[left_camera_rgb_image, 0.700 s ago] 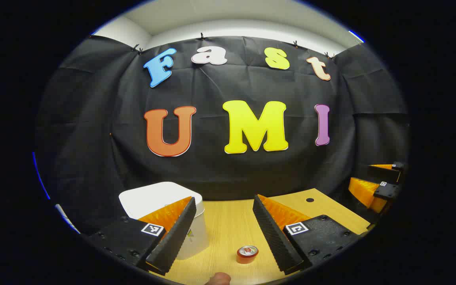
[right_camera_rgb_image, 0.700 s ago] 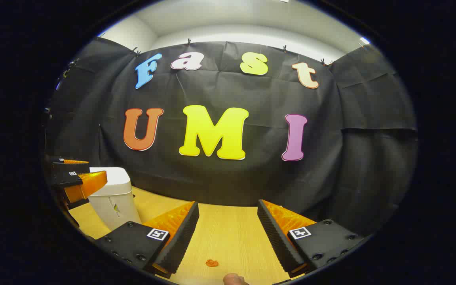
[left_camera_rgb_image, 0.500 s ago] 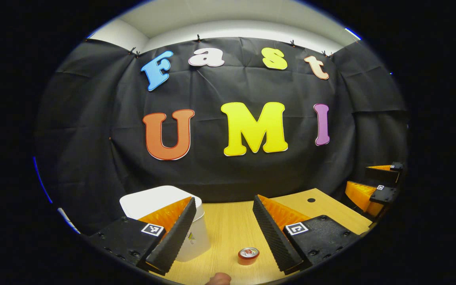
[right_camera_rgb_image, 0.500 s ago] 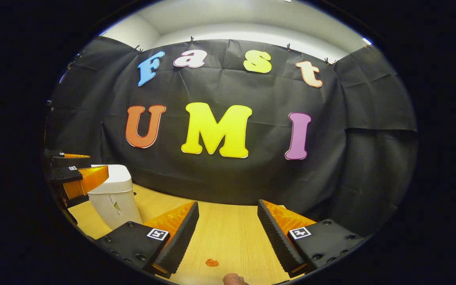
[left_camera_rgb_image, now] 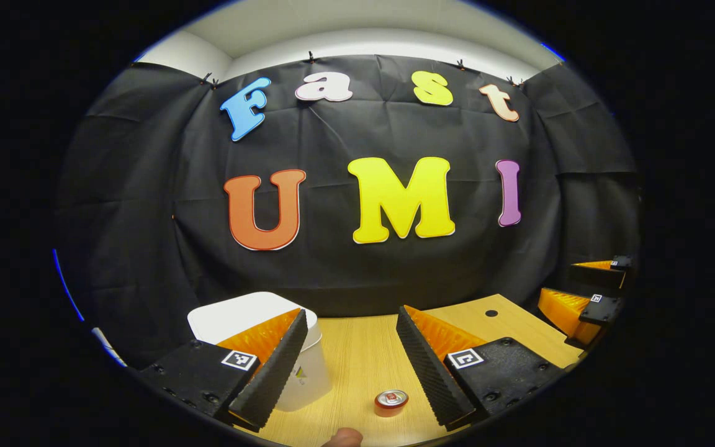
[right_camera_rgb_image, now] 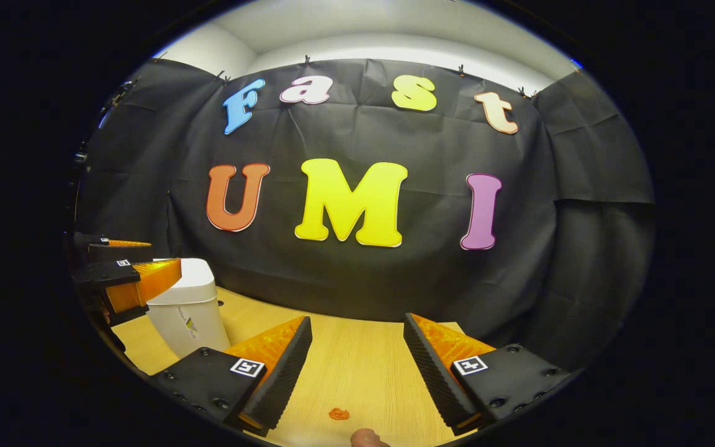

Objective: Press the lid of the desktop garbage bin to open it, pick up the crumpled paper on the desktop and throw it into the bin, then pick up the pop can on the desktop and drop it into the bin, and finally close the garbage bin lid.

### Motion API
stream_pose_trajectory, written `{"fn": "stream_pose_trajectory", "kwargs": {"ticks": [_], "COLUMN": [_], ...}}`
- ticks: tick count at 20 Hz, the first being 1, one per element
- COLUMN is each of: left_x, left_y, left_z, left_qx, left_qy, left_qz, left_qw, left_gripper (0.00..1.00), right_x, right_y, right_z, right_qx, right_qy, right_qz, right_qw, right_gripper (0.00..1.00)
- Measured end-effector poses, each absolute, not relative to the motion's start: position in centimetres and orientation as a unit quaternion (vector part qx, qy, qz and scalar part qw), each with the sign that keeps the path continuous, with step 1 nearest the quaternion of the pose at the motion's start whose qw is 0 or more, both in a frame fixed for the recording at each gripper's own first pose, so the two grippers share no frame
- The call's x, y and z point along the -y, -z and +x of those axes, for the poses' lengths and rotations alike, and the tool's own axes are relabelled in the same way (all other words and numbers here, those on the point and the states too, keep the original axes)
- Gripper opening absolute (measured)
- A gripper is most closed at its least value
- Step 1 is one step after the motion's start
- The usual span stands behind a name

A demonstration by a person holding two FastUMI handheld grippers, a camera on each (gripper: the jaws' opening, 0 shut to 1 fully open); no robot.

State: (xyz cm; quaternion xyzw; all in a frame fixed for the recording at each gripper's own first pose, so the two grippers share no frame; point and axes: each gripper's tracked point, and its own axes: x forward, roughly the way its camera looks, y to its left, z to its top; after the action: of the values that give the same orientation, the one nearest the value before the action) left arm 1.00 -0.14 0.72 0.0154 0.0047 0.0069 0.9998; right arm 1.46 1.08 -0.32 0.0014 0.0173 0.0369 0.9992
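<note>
A white bin (left_camera_rgb_image: pixel 311 379) stands on the wooden table (left_camera_rgb_image: pixel 357 347) with its lid (left_camera_rgb_image: pixel 239 313) down, partly behind my left finger in the left gripper view. A red pop can (left_camera_rgb_image: pixel 390 401) stands upright low between the fingers of my left gripper (left_camera_rgb_image: pixel 351 311), which is open and holds nothing. In the right gripper view a small orange crumpled paper (right_camera_rgb_image: pixel 339 413) lies on the table below my right gripper (right_camera_rgb_image: pixel 357 319), also open and holding nothing. The bin (right_camera_rgb_image: pixel 190 313) is at that view's left, with the left gripper (right_camera_rgb_image: pixel 128 273) beside its lid.
The black cloth wall closes the table's far side. A small round hole (left_camera_rgb_image: pixel 491 313) sits in the tabletop at the right, near the right gripper (left_camera_rgb_image: pixel 587 292). A fingertip of the person's hand (right_camera_rgb_image: pixel 367 438) shows at the bottom edge.
The right gripper view has swung slightly left, so the bin and the wall sit further right in it. The left gripper has barely drifted. Both grippers stay open.
</note>
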Motion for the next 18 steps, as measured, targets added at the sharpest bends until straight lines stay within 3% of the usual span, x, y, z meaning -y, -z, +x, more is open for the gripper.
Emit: {"fn": "stream_pose_trajectory", "kwargs": {"ticks": [10,18], "left_x": [0.3,-2.7], "left_y": [0.3,0.8], "left_z": [0.6,2.4], "left_qx": [-0.009,-0.014], "left_qy": [-0.01,-0.056], "left_qz": [0.01,-0.007], "left_qw": [1.0,0.998], "left_gripper": [0.95,0.95], "right_x": [-1.2,-1.5], "right_y": [2.6,3.1], "right_z": [1.2,2.1], "right_qx": [-0.051,-0.06], "right_qy": [-0.047,-0.048], "right_qz": [0.002,0.0], "right_qw": [0.998,0.997], "right_gripper": [0.94,0.94]}}
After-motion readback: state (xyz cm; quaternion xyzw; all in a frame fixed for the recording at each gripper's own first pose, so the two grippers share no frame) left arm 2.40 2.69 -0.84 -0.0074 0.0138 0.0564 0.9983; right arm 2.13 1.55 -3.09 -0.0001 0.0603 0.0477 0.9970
